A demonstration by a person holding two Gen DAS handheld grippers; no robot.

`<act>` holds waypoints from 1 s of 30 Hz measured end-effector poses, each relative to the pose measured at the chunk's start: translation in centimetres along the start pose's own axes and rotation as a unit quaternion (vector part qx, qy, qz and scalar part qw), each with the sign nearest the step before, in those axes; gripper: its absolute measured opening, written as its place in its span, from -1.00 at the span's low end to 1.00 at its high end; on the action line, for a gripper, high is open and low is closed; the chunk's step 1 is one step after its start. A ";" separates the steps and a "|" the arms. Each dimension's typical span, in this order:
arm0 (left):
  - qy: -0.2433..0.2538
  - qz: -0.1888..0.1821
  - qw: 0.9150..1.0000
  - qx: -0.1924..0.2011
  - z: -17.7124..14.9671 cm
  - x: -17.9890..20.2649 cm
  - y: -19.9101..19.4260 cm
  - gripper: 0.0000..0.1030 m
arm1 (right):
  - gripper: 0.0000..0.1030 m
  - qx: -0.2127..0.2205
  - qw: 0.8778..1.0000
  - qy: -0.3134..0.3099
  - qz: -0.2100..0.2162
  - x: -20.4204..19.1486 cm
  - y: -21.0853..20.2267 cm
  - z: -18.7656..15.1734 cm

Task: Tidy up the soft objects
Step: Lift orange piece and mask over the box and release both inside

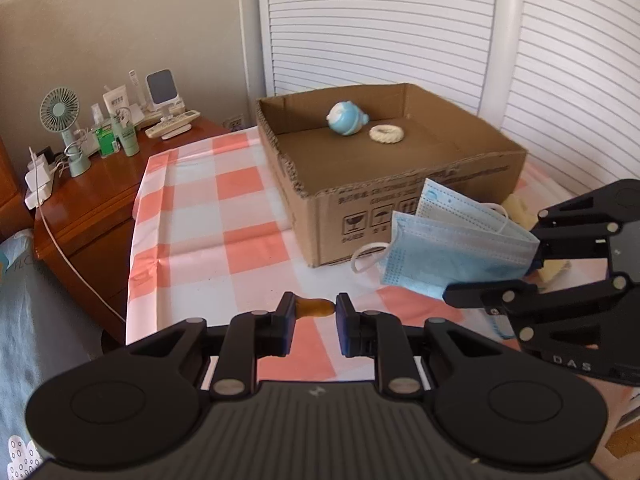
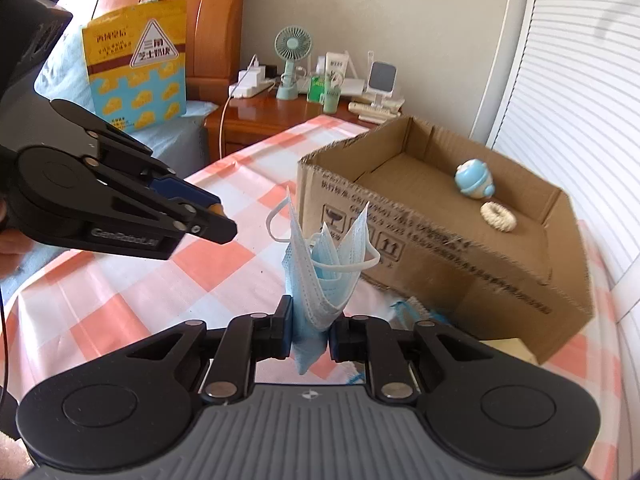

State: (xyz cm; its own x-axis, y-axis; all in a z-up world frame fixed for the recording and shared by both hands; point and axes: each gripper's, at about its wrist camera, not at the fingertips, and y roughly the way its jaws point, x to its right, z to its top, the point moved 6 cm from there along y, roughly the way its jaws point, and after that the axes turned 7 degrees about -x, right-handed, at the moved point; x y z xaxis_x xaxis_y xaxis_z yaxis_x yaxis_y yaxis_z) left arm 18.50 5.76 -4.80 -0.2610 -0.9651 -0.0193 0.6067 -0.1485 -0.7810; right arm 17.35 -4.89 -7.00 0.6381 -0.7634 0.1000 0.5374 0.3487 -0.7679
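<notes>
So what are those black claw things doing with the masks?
A person is tidying soft things into the open cardboard box. The right gripper pinches folded blue face masks, and the left gripper pinches a small amber squishy piece. A blue round toy and cream ring already lie inside.

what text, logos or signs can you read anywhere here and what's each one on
"GenRobot.AI": side of the left gripper, faint but legible.
"DAS": body of the right gripper, the rest cut off.
Fragile, umbrella and up-arrows handling symbols: front of the cardboard box; its printed lines are too blurred to read.
Yellow packet: Chinese text in a triangle, too small to read reliably.
White tube: label unreadable.
</notes>
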 end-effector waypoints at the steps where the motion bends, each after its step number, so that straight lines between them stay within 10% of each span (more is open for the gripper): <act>1: 0.003 -0.005 1.000 0.001 0.2 0.2 -0.5 -0.62 | -0.61 0.003 1.000 0.000 -0.002 0.1 -0.5 0.0; 19: 0.048 0.000 0.996 0.069 12.5 3.7 1.2 -0.57 | -0.61 0.060 0.996 0.016 -0.068 7.0 -7.2 2.0; 23: 0.051 0.009 0.997 0.061 13.1 3.3 3.2 0.50 | -0.61 0.061 0.995 0.030 -0.078 9.0 -6.9 2.5; 30: 0.021 0.008 0.998 0.052 9.0 2.2 0.6 0.89 | -0.61 0.053 0.994 0.046 -0.089 11.6 -5.9 2.9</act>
State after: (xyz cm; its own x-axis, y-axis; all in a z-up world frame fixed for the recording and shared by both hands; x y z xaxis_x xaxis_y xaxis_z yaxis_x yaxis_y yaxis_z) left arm 25.08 1.62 0.32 -0.2803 -0.9582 -0.0580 0.6853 -0.1574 -0.7111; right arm 23.17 -14.27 0.52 0.4775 -0.8629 0.1657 0.6957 0.2561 -0.6712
